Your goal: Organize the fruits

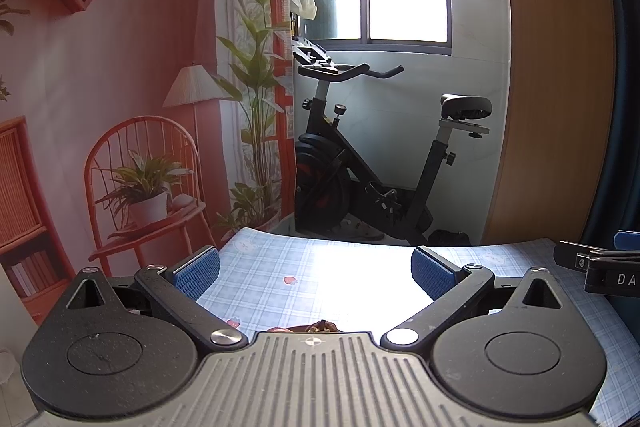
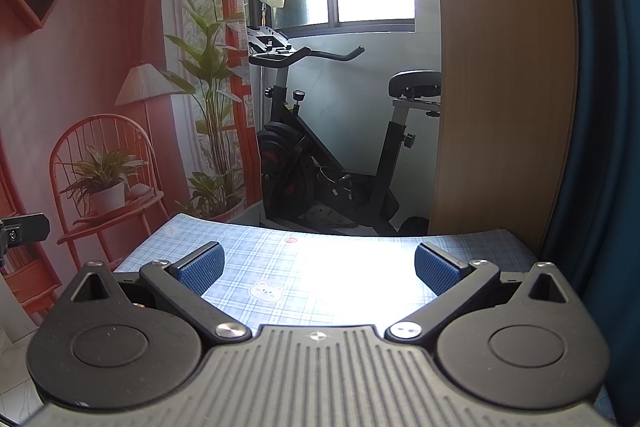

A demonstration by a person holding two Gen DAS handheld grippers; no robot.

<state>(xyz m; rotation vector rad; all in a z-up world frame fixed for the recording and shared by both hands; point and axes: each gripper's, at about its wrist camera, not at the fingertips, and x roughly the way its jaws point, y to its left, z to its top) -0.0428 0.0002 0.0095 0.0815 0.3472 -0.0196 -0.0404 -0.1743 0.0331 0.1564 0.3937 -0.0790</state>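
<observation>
My left gripper (image 1: 316, 273) is open above a table with a blue checked cloth (image 1: 280, 259), and nothing lies between its blue pads (image 1: 198, 273). Just past the gripper body a small brown object (image 1: 318, 327) peeks out; most of it is hidden, so I cannot tell what it is. My right gripper (image 2: 318, 267) is also open and empty over the same cloth (image 2: 280, 255). In the left wrist view, part of the right gripper (image 1: 600, 267) shows at the right edge. No whole fruit is visible in either view.
The table's far edge (image 1: 360, 243) ends before an exercise bike (image 1: 360, 163) under a bright window. A wooden panel (image 1: 560, 87) and dark blue curtain (image 2: 600, 107) stand on the right. A printed backdrop with a chair and plants (image 1: 140, 187) covers the left.
</observation>
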